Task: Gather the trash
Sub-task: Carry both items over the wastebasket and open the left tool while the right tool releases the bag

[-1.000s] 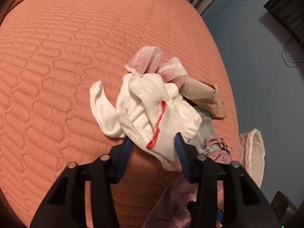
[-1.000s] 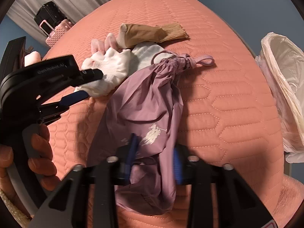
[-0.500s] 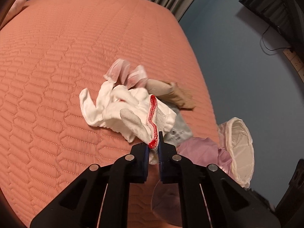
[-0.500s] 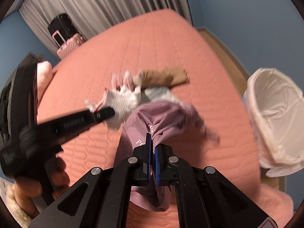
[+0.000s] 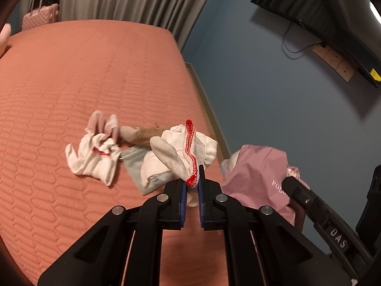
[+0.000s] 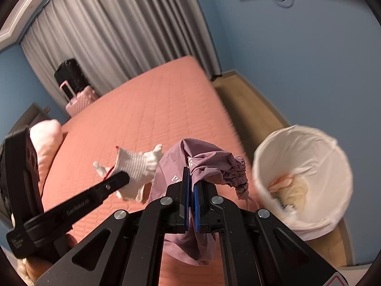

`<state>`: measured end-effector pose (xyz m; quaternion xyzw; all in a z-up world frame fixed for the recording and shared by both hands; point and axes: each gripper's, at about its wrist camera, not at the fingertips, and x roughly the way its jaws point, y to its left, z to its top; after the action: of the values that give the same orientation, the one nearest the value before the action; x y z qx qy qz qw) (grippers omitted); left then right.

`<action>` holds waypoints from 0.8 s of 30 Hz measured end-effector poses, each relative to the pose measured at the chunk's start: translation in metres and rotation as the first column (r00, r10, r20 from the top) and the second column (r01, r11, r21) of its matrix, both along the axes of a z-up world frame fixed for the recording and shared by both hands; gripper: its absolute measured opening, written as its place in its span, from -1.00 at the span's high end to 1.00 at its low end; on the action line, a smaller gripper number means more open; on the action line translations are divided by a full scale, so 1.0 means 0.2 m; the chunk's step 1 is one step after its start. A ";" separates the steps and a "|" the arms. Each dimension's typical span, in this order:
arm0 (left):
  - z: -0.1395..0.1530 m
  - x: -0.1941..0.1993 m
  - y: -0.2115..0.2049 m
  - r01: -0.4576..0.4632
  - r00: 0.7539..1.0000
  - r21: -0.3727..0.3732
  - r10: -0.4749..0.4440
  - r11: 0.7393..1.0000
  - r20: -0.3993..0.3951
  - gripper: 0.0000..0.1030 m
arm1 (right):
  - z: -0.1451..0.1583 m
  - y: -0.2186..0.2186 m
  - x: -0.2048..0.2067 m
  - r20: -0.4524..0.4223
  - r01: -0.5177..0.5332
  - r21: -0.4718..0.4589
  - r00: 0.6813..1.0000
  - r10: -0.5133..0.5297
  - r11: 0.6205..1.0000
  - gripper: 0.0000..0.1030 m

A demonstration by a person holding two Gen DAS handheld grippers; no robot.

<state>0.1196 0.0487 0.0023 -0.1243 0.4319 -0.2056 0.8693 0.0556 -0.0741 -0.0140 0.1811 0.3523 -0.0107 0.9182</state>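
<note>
My left gripper (image 5: 191,186) is shut on a white knit glove with a red cuff (image 5: 183,152) and holds it above the pink bed; the glove also shows in the right wrist view (image 6: 135,166). My right gripper (image 6: 190,190) is shut on a purple drawstring bag (image 6: 202,164), lifted off the bed; the bag also shows in the left wrist view (image 5: 257,174). A second white glove (image 5: 92,159), a pinkish glove (image 5: 102,124), a tan sock (image 5: 133,133) and a grey pouch (image 5: 135,164) lie on the quilt.
A bin lined with a white bag (image 6: 302,174) stands on the floor right of the bed, with some trash inside. The pink quilted bed (image 5: 71,83) fills the left. Suitcases (image 6: 76,90) and grey curtains stand behind. A TV (image 5: 321,12) hangs on the blue wall.
Both grippers closed on their items and lifted them off the bed: left with the red-cuffed glove, right with the purple bag. The right gripper has swung toward the bin.
</note>
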 end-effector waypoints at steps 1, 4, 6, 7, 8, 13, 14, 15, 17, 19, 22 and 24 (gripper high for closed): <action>0.01 -0.01 -0.04 0.012 1.000 0.002 -0.012 1.000 0.008 0.85 | 0.02 -0.04 -0.02 0.009 0.011 -0.002 1.000 -0.011 1.000 0.94; 0.05 -0.03 -0.13 0.054 0.998 0.007 -0.054 0.999 0.029 0.85 | 0.08 -0.15 -0.07 0.035 0.049 -0.012 0.998 -0.048 0.999 0.94; 0.08 -0.06 -0.20 0.085 0.995 0.011 -0.085 0.996 0.042 0.85 | 0.12 -0.23 -0.10 0.054 0.080 -0.013 0.995 -0.080 0.997 0.94; 0.09 -0.07 -0.24 0.102 0.994 0.014 -0.102 0.995 0.050 0.85 | 0.14 -0.27 -0.12 0.061 0.096 -0.013 0.994 -0.095 0.995 0.94; 0.10 -0.07 -0.28 0.116 0.992 0.016 -0.116 0.993 0.055 0.85 | 0.16 -0.31 -0.14 0.066 0.107 -0.015 0.992 -0.105 0.994 0.94; 0.15 -0.08 -0.50 0.195 0.978 0.027 -0.196 0.981 0.072 0.84 | 0.19 -0.49 -0.21 0.083 0.173 -0.021 0.982 -0.171 0.985 0.94; 0.15 -0.08 -0.54 0.211 0.975 0.027 -0.212 0.977 0.072 0.84 | 0.19 -0.53 -0.22 0.085 0.189 -0.020 0.979 -0.186 0.982 0.94; 0.15 -0.08 -0.59 0.229 0.971 0.025 -0.230 0.973 0.068 0.84 | 0.20 -0.57 -0.24 0.086 0.203 -0.019 0.976 -0.201 0.979 0.94; 0.15 -0.08 -0.65 0.257 0.964 0.018 -0.258 0.966 0.064 0.84 | 0.20 -0.63 -0.26 0.087 0.225 -0.021 0.971 -0.223 0.974 0.94; 0.15 -0.07 -0.72 0.283 0.957 0.016 -0.283 0.959 0.063 0.84 | 0.19 -0.68 -0.27 0.085 0.246 -0.024 0.966 -0.243 0.969 0.94; 0.14 -0.06 -0.81 0.316 0.947 0.011 -0.316 0.949 0.055 0.82 | 0.19 -0.74 -0.29 0.081 0.272 -0.028 0.960 -0.269 0.962 0.94; 0.13 -0.05 -0.86 0.332 0.942 0.006 -0.332 0.943 0.053 0.82 | 0.19 -0.78 -0.29 0.080 0.284 -0.035 0.956 -0.281 0.958 0.94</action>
<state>0.1099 -0.1232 0.0283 -0.0456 0.4230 -0.3531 0.8333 -0.0018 -0.2309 0.0237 0.2086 0.2881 -0.1433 0.9236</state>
